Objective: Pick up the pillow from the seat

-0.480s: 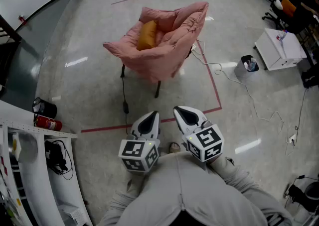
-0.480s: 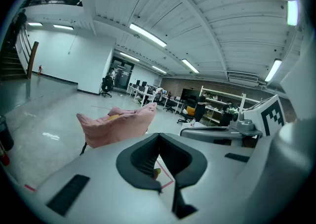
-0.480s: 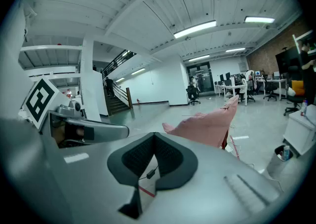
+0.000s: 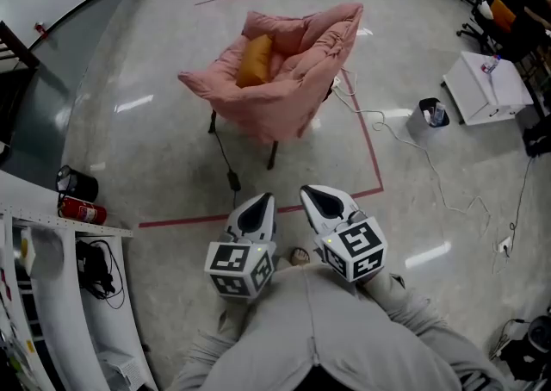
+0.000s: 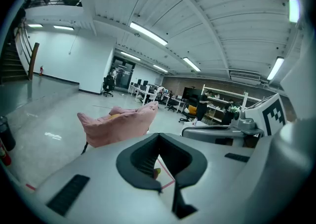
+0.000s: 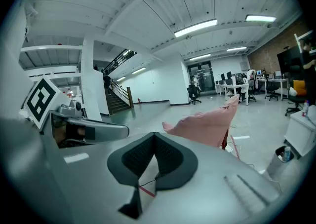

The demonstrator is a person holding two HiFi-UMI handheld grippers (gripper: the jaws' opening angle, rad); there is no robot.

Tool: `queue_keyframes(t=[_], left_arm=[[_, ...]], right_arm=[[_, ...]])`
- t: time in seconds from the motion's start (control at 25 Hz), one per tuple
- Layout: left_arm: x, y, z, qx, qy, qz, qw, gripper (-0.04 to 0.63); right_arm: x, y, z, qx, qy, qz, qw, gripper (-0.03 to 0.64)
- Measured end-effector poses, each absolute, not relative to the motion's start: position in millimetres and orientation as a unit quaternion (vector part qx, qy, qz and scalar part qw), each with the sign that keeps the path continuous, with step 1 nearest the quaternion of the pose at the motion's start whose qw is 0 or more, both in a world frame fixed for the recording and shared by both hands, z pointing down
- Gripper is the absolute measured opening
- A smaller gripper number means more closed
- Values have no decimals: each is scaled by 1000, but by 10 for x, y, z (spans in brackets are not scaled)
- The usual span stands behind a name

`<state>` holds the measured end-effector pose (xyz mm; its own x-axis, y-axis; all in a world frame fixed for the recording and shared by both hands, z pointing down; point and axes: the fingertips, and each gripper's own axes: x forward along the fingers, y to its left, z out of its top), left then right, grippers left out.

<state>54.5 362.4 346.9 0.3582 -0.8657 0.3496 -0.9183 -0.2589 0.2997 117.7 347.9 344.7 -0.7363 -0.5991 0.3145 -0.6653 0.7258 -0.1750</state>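
The orange pillow (image 4: 255, 60) leans upright in the seat of a pink padded chair (image 4: 293, 88), a few steps ahead of me on the floor. In the left gripper view the chair (image 5: 118, 127) shows at mid distance, with a sliver of the pillow (image 5: 115, 115) above its edge. The right gripper view shows only the chair's (image 6: 207, 124) pink back. My left gripper (image 4: 263, 200) and right gripper (image 4: 310, 192) are held side by side close to my chest. Both are shut with nothing in them, far short of the chair.
Red tape lines (image 4: 258, 209) mark the floor between me and the chair. A black cord with a plug (image 4: 232, 179) trails from the chair. A white cable (image 4: 413, 150), a bin (image 4: 427, 114) and a white cabinet (image 4: 482, 83) are at right. A fire extinguisher (image 4: 83, 212) and shelving (image 4: 52, 294) are at left.
The view has shifted slightly, so the floor cord's plug lies a little further right. Both grippers keep their places and stay shut.
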Motion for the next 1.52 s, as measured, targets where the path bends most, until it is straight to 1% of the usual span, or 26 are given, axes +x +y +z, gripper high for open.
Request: queue_keyframes(t=[0.28, 0.76, 1.08, 1.28, 1.52], left_arm=[[593, 3546, 3493, 788, -567, 58, 234, 5], [376, 3172, 3617, 773, -580, 58, 251, 5], [243, 2574, 3701, 778, -572, 57, 254, 5], [103, 2138, 3741, 782, -567, 79, 245, 5], [-136, 1543, 3761, 784, -558, 86, 259, 5]], right_arm=[[1267, 3375, 3443, 343, -921, 154, 104, 0], [1290, 3074, 3615, 350, -914, 158, 129, -1], [1203, 2509, 3683, 362, -909, 157, 132, -1], [1012, 2097, 3717, 361, -907, 166, 138, 0], [753, 1555, 3761, 362, -902, 184, 145, -1]])
